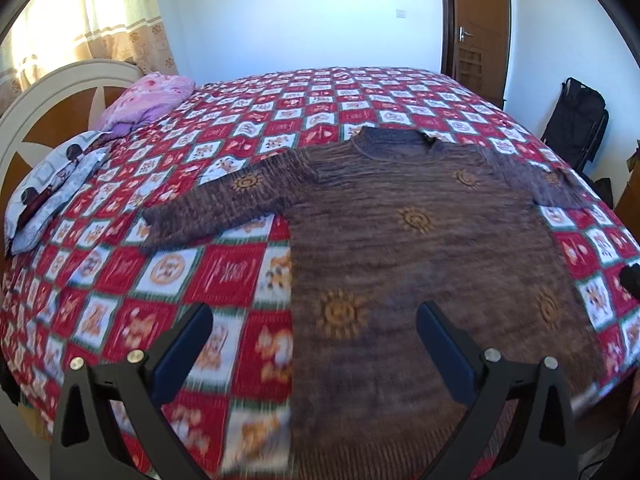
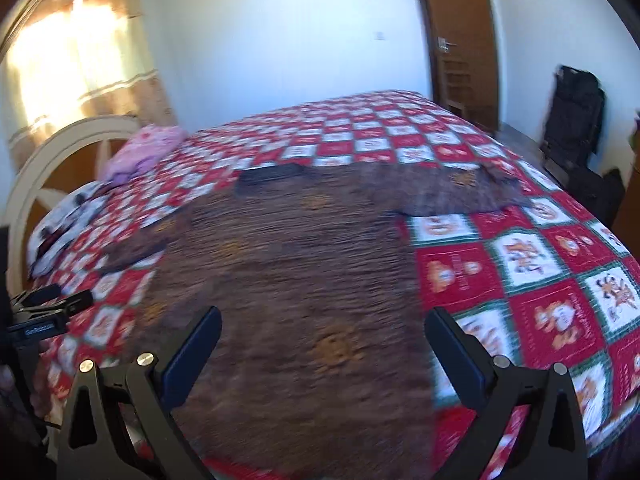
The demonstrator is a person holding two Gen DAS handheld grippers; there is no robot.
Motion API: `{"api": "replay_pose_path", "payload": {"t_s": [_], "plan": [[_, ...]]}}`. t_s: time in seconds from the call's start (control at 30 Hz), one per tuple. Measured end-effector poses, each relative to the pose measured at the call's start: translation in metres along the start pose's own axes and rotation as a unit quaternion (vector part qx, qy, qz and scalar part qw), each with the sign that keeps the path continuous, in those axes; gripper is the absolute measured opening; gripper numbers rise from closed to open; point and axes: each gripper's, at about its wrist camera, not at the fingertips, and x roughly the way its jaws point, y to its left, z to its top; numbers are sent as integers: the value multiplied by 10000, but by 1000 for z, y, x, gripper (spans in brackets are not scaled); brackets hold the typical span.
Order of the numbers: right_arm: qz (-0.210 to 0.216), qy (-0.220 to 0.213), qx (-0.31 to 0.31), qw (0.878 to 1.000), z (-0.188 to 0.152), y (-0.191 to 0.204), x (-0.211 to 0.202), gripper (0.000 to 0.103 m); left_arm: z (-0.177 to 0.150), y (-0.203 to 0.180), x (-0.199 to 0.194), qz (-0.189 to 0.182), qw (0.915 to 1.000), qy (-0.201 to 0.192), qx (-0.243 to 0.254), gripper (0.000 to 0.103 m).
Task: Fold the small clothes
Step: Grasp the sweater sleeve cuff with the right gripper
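Observation:
A brown knitted sweater (image 1: pixel 420 248) with orange sun motifs lies flat on the bed, collar at the far side, both sleeves spread outward. My left gripper (image 1: pixel 314 322) hovers open above the sweater's lower left edge, with nothing between its fingers. In the right wrist view the sweater (image 2: pixel 296 280) fills the middle, blurred by motion. My right gripper (image 2: pixel 322 326) hangs open over its lower part, holding nothing. The left gripper (image 2: pixel 48 312) shows at the left edge of that view, and a tip of the right gripper (image 1: pixel 632 276) shows at the right edge of the left wrist view.
The bed carries a red and white checked cover (image 1: pixel 224 272). A pink bundle (image 1: pixel 148 100) and patterned pillows (image 1: pixel 52 192) lie by the headboard (image 1: pixel 36 108) at left. A brown door (image 1: pixel 476 28) and a black bag (image 1: pixel 576 120) stand at the far right.

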Motion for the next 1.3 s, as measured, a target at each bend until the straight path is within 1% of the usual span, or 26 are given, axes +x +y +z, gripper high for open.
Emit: {"api": "replay_pose_path", "payload": {"t_s": [0.07, 0.1, 0.13, 0.27, 0.33, 0.4, 0.47, 0.53, 0.57, 0.67, 0.7, 0.73, 0.9, 1.07, 1.1, 1.13, 1.17, 1.2, 1.23, 1.3], "plan": [[-128, 18, 160, 9998, 11, -23, 13, 101, 10, -1, 17, 91, 10000, 2, 24, 103], [-258, 35, 235, 9994, 17, -36, 21, 99, 15, -2, 26, 102, 9999, -3, 29, 103], [-371, 63, 308, 9988, 23, -47, 27, 95, 20, -3, 36, 131, 9999, -15, 27, 103], [-774, 132, 702, 9944, 53, -103, 54, 86, 36, -9, 67, 207, 9998, 48, 62, 103], [-912, 129, 901, 9917, 65, -127, 64, 76, 46, -11, 81, 243, 9997, 56, 80, 103], [-1048, 165, 1144, 9878, 77, -155, 76, 73, 53, -13, 91, 265, 9996, 31, 118, 103], [-1192, 171, 1365, 9833, 87, -180, 86, 69, 60, -15, 102, 372, 9991, -61, 176, 103], [-1256, 203, 1598, 9789, 95, -205, 97, 61, 66, -15, 113, 434, 9988, -77, 194, 103], [-1286, 223, 1735, 9761, 99, -218, 104, 60, 69, -14, 120, 434, 9989, -44, 171, 103], [-1340, 328, 1910, 9718, 106, -242, 119, 57, 74, -12, 137, 453, 9989, 56, 97, 103], [-1371, 354, 1957, 9704, 108, -249, 124, 53, 75, -11, 144, 455, 9989, 122, 54, 103], [-1382, 383, 1992, 9694, 110, -252, 128, 50, 76, -10, 150, 463, 9988, 179, 9, 103], [-1473, 570, 2117, 9645, 121, -275, 149, 50, 75, -5, 167, 508, 9980, 341, -165, 103], [-1492, 803, 2150, 9618, 119, -283, 168, 48, 74, -2, 176, 499, 9978, 389, -211, 103], [-1520, 798, 2096, 9626, 119, -282, 170, 43, 74, -2, 178, 490, 9978, 399, -211, 103], [-1522, 798, 2048, 9636, 120, -281, 172, 33, 74, -2, 179, 475, 9978, 414, -218, 103], [-1499, 801, 2008, 9648, 121, -280, 173, 27, 74, -2, 180, 448, 9978, 424, -225, 103], [-1442, 804, 1987, 9661, 123, -279, 174, 19, 73, -2, 181, 408, 9979, 433, -243, 103], [-1411, 788, 1960, 9672, 125, -277, 174, 15, 73, -2, 182, 353, 9980, 464, -262, 103], [-1388, 726, 1811, 9709, 129, -270, 172, 13, 72, -3, 181, 291, 9981, 468, -261, 103]]}}
